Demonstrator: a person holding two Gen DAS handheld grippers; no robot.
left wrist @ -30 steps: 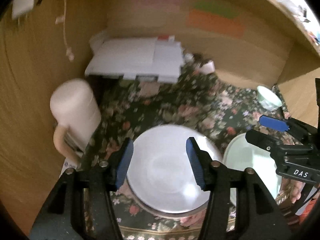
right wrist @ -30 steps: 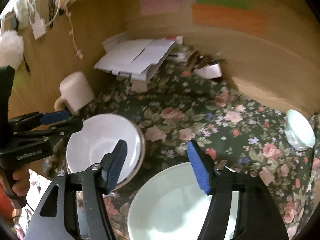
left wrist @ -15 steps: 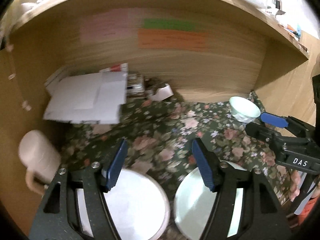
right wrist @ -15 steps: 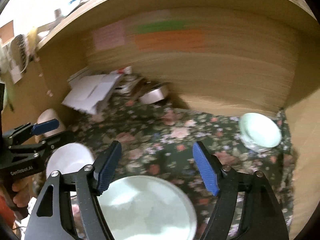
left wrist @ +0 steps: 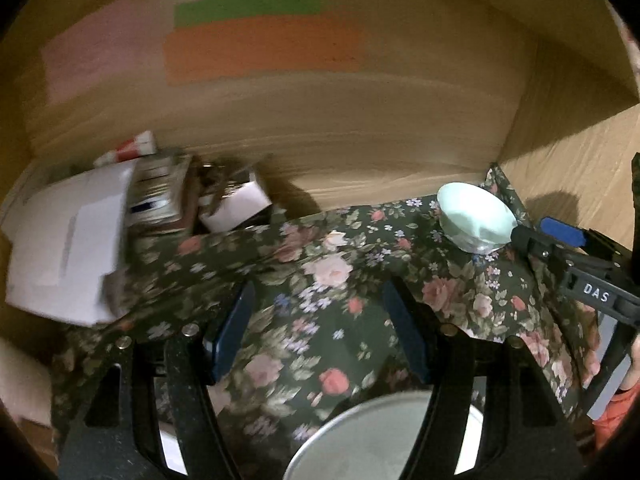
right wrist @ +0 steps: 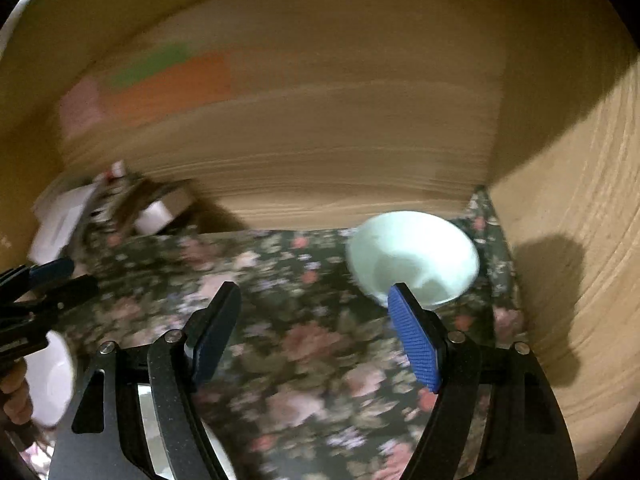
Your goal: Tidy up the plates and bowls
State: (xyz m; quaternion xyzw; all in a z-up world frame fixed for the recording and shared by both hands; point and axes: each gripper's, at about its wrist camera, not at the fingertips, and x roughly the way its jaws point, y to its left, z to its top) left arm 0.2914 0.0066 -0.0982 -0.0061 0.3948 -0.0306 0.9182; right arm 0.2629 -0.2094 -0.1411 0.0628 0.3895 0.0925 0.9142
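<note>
A small pale green bowl [right wrist: 416, 260] stands at the back right corner of the flowered cloth [right wrist: 304, 340], just beyond my right gripper [right wrist: 316, 320], which is open and empty. The bowl also shows in the left wrist view [left wrist: 474, 218]. My left gripper [left wrist: 318, 320] is open and empty over the cloth. A pale green plate [left wrist: 360, 440] lies below it at the frame's bottom; a white plate edge [left wrist: 172, 452] shows lower left. In the right wrist view the white plate [right wrist: 52, 384] sits at far left, under the left gripper [right wrist: 40, 280].
A pile of white papers and boxes [left wrist: 72, 248] fills the back left corner. The wooden back wall [left wrist: 320, 120] carries pink, green and orange notes. A wooden side wall [right wrist: 568, 240] closes the right. The right gripper [left wrist: 560, 240] reaches in at the right of the left wrist view.
Both grippers have moved forward and rightward over the cloth. The plates have slid toward the frames' bottom. The green bowl is now much closer to the right gripper.
</note>
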